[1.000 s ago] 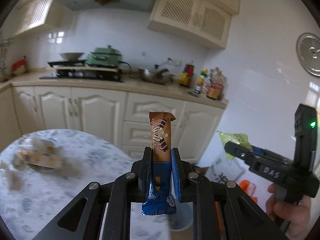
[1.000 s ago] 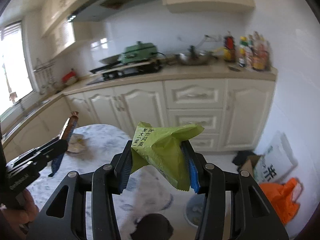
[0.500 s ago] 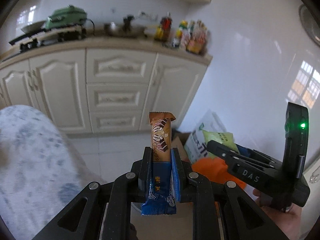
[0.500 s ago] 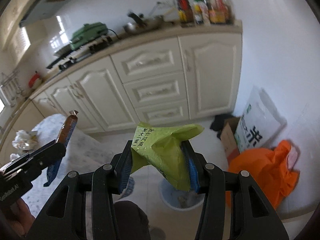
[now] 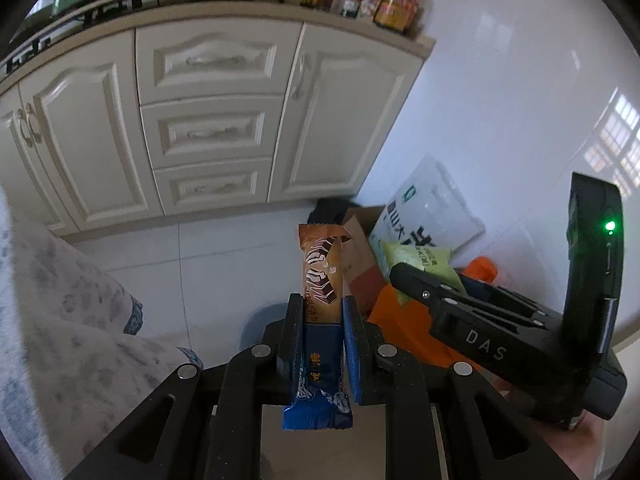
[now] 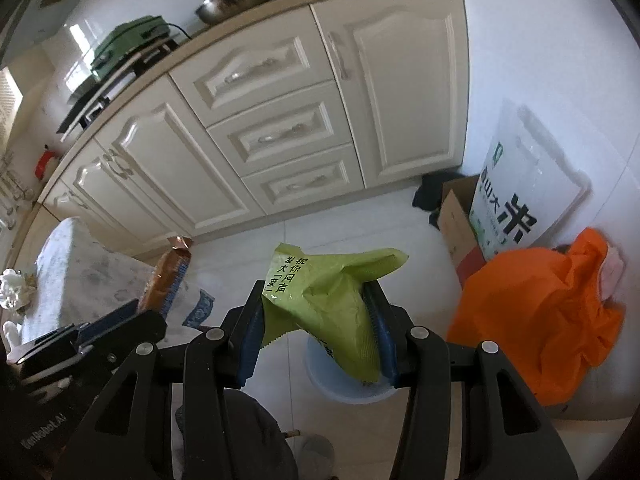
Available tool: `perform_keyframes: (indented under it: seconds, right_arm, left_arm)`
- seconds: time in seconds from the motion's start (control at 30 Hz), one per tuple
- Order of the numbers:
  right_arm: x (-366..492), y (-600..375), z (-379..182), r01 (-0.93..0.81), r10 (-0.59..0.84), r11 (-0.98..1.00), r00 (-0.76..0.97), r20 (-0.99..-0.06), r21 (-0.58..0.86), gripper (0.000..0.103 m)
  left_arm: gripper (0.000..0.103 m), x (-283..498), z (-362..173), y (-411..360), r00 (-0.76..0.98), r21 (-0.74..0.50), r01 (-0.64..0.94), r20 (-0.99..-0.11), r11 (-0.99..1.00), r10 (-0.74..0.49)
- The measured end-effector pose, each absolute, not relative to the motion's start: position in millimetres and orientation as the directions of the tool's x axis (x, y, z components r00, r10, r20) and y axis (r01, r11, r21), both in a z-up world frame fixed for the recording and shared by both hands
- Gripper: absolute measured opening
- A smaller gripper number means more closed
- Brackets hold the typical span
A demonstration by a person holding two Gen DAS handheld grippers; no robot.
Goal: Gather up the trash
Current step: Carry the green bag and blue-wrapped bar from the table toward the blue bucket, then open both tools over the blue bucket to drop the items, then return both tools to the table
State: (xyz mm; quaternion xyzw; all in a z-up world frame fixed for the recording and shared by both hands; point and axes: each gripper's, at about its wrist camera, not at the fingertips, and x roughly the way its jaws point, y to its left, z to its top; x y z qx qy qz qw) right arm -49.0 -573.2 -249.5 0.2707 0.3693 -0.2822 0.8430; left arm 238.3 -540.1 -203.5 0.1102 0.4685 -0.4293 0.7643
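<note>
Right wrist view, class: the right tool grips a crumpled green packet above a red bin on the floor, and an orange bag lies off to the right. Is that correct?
Not quite: the bin is pale blue, not red, as the right wrist view shows. The rest stands: the right tool grips the crumpled green packet above it, and the orange bag lies off to the right.
</note>
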Motion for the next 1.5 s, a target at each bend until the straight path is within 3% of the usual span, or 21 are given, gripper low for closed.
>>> perform_keyframes:
  seconds: [0.17, 0.27, 0.3, 0.33, 0.37, 0.5, 0.6, 0.77, 1.07, 1.5]
  right_arm:
    - [-43.6, -588.9, -272.1, 0.685, -0.249, 0.682, 0.546, -0.800, 0.255, 0.048]
    - [-42.1, -597.8, -286.0, 0.694, -0.226, 0.668, 0.534, -0.815, 0.270, 0.050]
    - [-41.5, -599.4, -289.7, 0.697, -0.223, 0.664, 0.530, -0.818, 0.271, 0.052]
    - [-41.3, -602.3, -295.0, 0.701, -0.218, 0.660, 0.524, -0.823, 0.272, 0.060]
    - [-40.9, -606.4, -303.5, 0.707, -0.203, 0.651, 0.512, -0.835, 0.276, 0.064]
    - [-46.1, -614.3, -322.5, 0.731, -0.181, 0.617, 0.493, -0.851, 0.292, 0.102]
    - [-53.9, -617.1, -330.4, 0.752, -0.179, 0.587, 0.483, -0.857, 0.301, 0.103]
    - [-60.3, -613.0, -329.6, 0.765, -0.188, 0.574, 0.470, -0.863, 0.291, 0.103]
    - [-54.8, -592.3, -300.1, 0.749, -0.218, 0.604, 0.484, -0.848, 0.272, 0.103]
    - [-43.6, -527.9, -219.4, 0.694, -0.301, 0.681, 0.555, -0.775, 0.233, 0.103]
  left_arm:
    - [0.016, 247.7, -230.3, -575.5, 0.149, -0.228, 0.767, -0.845, 0.600, -0.513]
    - [0.024, 250.2, -243.1, -589.0, 0.140, -0.213, 0.773, -0.861, 0.598, -0.489]
    - [0.041, 251.8, -246.7, -593.0, 0.138, -0.211, 0.771, -0.866, 0.601, -0.480]
    - [0.062, 252.8, -249.3, -596.1, 0.144, -0.200, 0.767, -0.873, 0.610, -0.467]
    - [0.069, 254.1, -250.3, -598.5, 0.165, -0.184, 0.760, -0.873, 0.623, -0.458]
    - [0.081, 250.5, -248.8, -597.6, 0.224, -0.135, 0.749, -0.870, 0.648, -0.440]
    - [0.094, 245.3, -246.1, -599.5, 0.268, -0.112, 0.734, -0.858, 0.670, -0.437]
    - [0.101, 227.8, -238.3, -596.6, 0.335, -0.064, 0.721, -0.839, 0.689, -0.429]
    - [0.102, 205.0, -213.4, -560.1, 0.344, -0.105, 0.710, -0.811, 0.697, -0.473]
    - [0.102, 179.6, -136.8, -418.9, 0.427, -0.169, 0.685, -0.694, 0.708, -0.579]
